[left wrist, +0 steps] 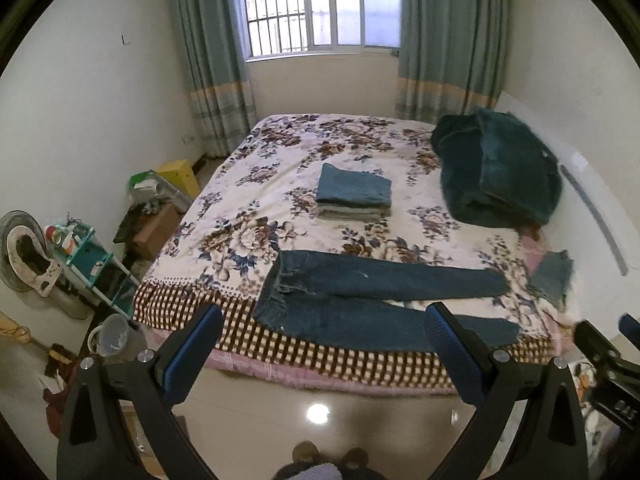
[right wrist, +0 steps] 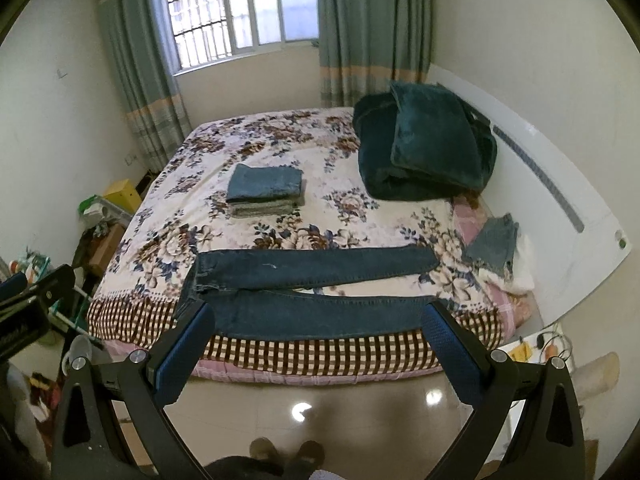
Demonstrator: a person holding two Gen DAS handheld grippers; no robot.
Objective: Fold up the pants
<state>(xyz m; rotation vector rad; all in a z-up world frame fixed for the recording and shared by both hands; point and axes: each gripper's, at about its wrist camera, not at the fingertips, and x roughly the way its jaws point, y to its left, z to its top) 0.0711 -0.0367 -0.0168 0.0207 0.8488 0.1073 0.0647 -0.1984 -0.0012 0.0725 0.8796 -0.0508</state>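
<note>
While I hold both tongs back from the bed [left wrist: 192,248], I count one pair of dark blue jeans [left wrist: 372,296] laid flat across its near edge, waistband left, two legs running right and slightly parted. One folded stack [left wrist: 354,194] sits mid-bed; one teal blanket [left wrist: 496,172] lies far right. Left tongs [left wrist: 324,356] and right tongs [right wrist: 320,350] stand apart, holding nothing.

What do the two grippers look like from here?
Both match: the left gripper and right gripper each have two black triangular arms with silver bolts, and the fingers carry textured blue pads. No cables, markings or sleeves show.
</note>
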